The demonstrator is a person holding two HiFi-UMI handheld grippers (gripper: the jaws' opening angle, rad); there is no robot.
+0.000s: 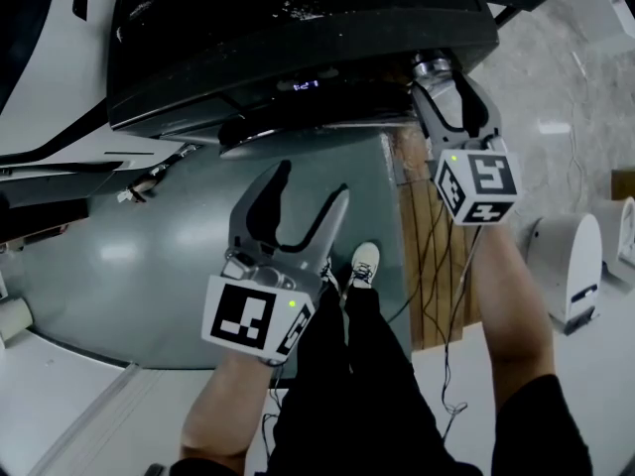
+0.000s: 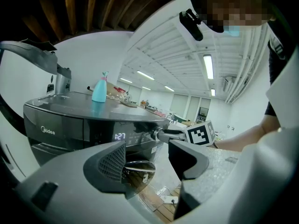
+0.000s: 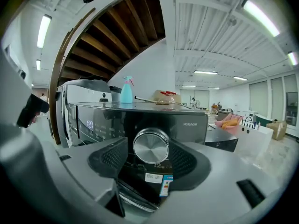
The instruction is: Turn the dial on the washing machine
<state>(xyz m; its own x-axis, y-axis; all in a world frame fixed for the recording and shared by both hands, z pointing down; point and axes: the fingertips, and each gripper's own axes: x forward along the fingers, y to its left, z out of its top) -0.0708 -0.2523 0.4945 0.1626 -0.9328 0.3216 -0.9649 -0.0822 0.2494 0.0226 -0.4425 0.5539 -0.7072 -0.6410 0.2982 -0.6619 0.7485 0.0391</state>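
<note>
A dark washing machine point(image 1: 298, 28) fills the top of the head view, its lit display point(image 1: 306, 84) facing down toward me. The round silver dial point(image 1: 434, 65) sits at the front's right end. My right gripper point(image 1: 437, 75) is shut on the dial, one jaw on each side. In the right gripper view the dial point(image 3: 151, 146) fills the gap between the ribbed pads point(image 3: 112, 158). My left gripper point(image 1: 310, 188) hangs open below the machine's front, with nothing between its fingers. From the left gripper view, the right gripper's marker cube point(image 2: 201, 133) shows behind the dial point(image 2: 155, 134).
A blue spray bottle point(image 3: 126, 90) stands on the machine's top, with other small items behind it. On the floor, a wooden board point(image 1: 427, 256) with cables lies to the right of the grey mat point(image 1: 149, 266). A white appliance point(image 1: 571, 266) stands at far right. My shoes point(image 1: 362, 264) are under the grippers.
</note>
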